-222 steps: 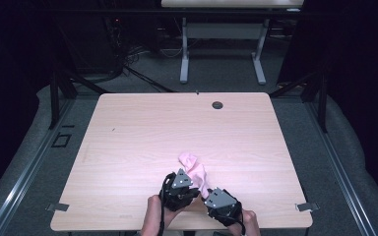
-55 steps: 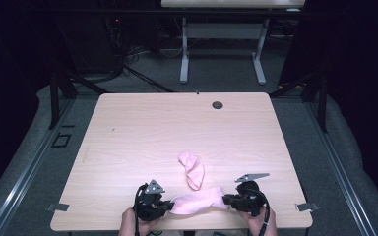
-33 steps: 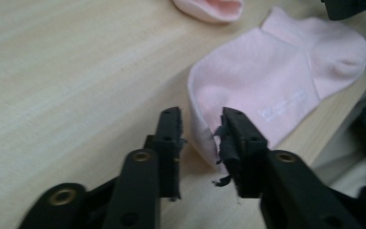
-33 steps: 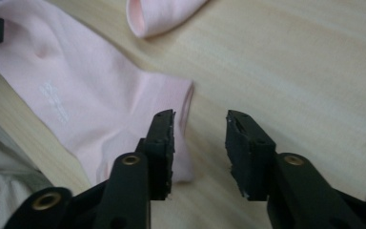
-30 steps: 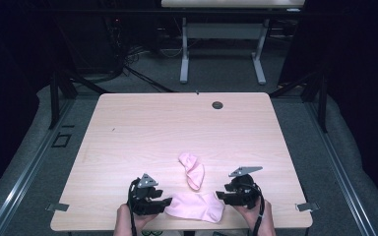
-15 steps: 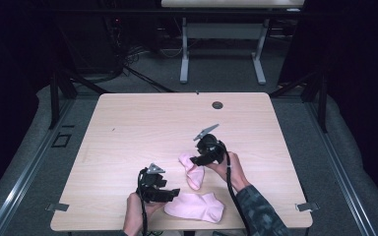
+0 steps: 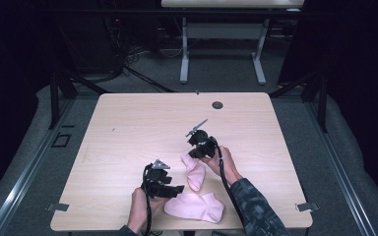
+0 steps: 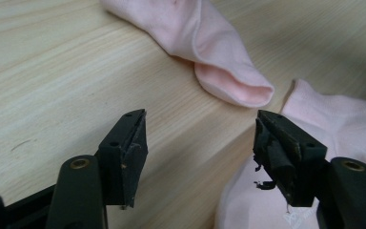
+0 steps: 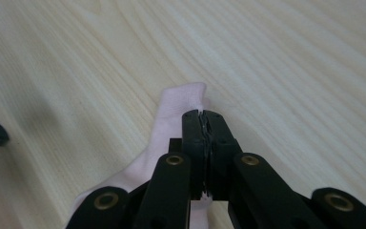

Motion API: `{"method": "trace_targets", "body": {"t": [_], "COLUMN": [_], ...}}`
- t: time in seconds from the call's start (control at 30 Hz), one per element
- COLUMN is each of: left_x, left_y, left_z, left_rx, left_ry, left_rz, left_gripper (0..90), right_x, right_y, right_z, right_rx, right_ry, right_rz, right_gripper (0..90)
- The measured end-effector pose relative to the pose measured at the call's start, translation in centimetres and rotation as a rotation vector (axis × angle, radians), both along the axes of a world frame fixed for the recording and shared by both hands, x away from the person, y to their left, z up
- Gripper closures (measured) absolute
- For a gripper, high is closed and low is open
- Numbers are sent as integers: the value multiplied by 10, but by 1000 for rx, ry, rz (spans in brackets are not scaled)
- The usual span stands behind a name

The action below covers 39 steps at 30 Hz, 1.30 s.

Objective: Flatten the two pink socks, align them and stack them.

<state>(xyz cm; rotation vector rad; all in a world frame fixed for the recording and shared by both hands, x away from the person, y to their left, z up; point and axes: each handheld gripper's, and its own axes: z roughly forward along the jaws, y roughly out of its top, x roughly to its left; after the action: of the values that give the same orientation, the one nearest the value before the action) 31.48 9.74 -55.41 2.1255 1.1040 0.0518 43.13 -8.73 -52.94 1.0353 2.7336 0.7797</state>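
While both hands work near the front edge of the table (image 7: 128,128), two pink socks lie on the light wood.

The small sock (image 7: 195,170) is long and thin. Its long side runs from far to near, with a small lean to the right at the near end. Its far tip sits at the right gripper (image 7: 195,153). Its near end is open like a little mouth, and that end points toward the person. In the left gripper view this sock (image 8: 209,43) looks soft and smooth, with a rounded fold at the open end.

The big sock (image 7: 195,206) lies flat by the near edge, just beside the small one. Its long side runs left to right. It is wider and a bit paler pink.

The right gripper has just been closing. In the right gripper view its two black jaws are pressed together over the far tip of the small sock (image 9: 171,124). I cannot tell for sure if cloth is pinched between them, but the jaws are tight together with no gap, right on the sock.

The left gripper (image 7: 174,189) has its jaws apart about half way, after closing a little. Nothing is between them but bare table. Its right jaw hangs over the edge of the big sock (image 8: 343,119).

Far back on the table is a small dark round hole (image 7: 217,104).
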Motion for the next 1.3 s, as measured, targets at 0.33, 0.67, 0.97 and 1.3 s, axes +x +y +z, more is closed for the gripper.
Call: {"method": "trace_targets", "body": {"t": [0.33,0.67,0.97,1.3], "left_x": [16,25,19,17], "left_y": [-23,-38,-56,-56], "left_z": [-6,-9,-10,-9], "left_rx": [15,39,148,182], "left_ry": [23,36,-32,-103], "left_rz": [-42,-58,-118,-121], "left_gripper": [487,584,703,900], "right_x": [-29,-47,-59,-69], "right_y": [-38,-59,-69,-76], "right_z": [19,13,7,12], "right_rx": [71,114,137,195], "right_ry": [-78,-93,-107,-153], "right_rz": [-93,-158,-187,-188], "right_gripper": [882,882,882,882]}}
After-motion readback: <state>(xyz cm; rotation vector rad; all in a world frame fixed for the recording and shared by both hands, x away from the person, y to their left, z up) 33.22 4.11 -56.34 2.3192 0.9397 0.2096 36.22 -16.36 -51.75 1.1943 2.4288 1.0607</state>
